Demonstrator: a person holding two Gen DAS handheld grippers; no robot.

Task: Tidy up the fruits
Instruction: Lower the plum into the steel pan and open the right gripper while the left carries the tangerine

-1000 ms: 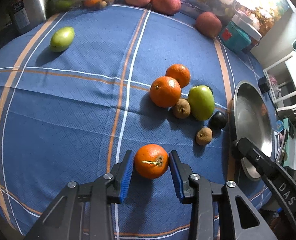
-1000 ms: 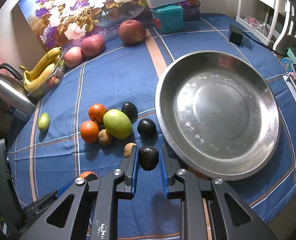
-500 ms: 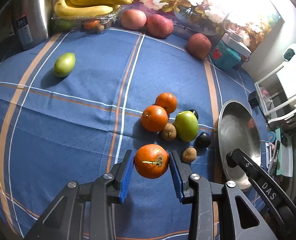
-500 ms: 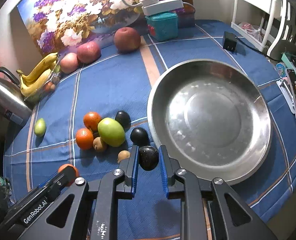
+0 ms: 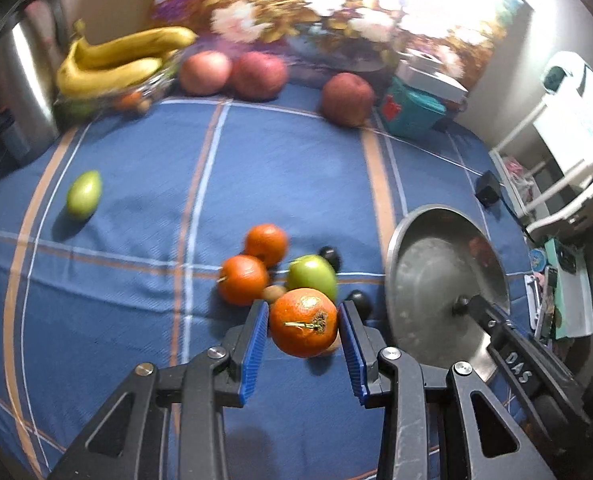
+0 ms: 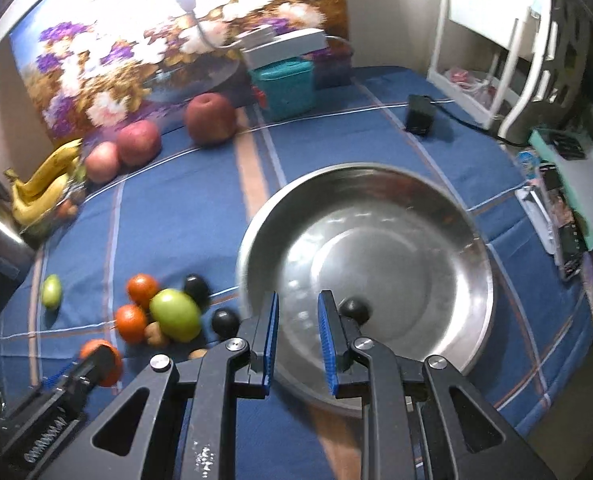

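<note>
An orange (image 5: pixel 303 322) is pinched between the blue pads of the left gripper (image 5: pixel 302 332) and is held up above the blue cloth (image 5: pixel 136 272). The right gripper (image 6: pixel 297 332) is spread apart with nothing between its pads, and it is held over the near rim of the big silver bowl (image 6: pixel 448 216). A small dark fruit (image 6: pixel 354 309) is seen inside the bowl, just beside the right pad. To the left of the bowl, two more oranges (image 6: pixel 130 322), a green fruit (image 6: pixel 175 314), small brown fruits (image 6: pixel 154 334) and two dark fruits (image 6: pixel 225 321) are bunched together on the cloth. Far behind the bowl, apples (image 6: pixel 210 118) and bananas (image 6: pixel 42 188) are seen.
</note>
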